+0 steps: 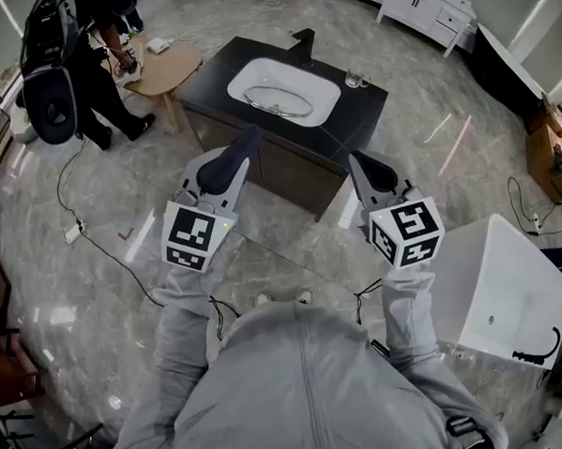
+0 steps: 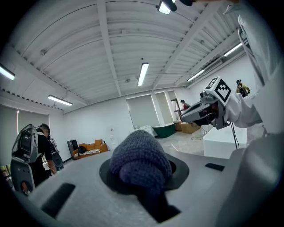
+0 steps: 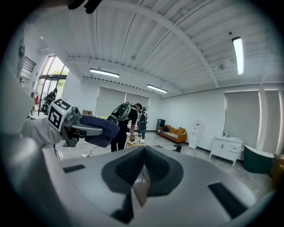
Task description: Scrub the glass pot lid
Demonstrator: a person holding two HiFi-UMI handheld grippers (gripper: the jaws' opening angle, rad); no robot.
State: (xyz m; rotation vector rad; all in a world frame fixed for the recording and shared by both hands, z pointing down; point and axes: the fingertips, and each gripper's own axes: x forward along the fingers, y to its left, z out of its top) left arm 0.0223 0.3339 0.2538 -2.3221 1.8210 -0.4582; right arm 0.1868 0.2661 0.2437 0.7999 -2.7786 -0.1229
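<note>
Both grippers raised short of the sink, scrubbing not begun.
Left gripper [image 1: 238, 153]: jaws sheathed in a blue-grey knit cover [image 2: 141, 155] and drawn together into one narrow bundle under it. Right gripper [image 1: 373, 170]: jaws pressed together on nothing, only a sliver of room showing between the pads. Both gripper views look over the room and up at the ceiling, not down at the work. Faint oval ring in the white sink [image 1: 322, 83], probably the glass pot lid [image 1: 276, 102], lying flat. It sits ahead of and below both tips on the dark surface [image 1: 215, 78], well apart from them. The covered left gripper is the nearer. Judgement: step in, tip left jaws down.
</note>
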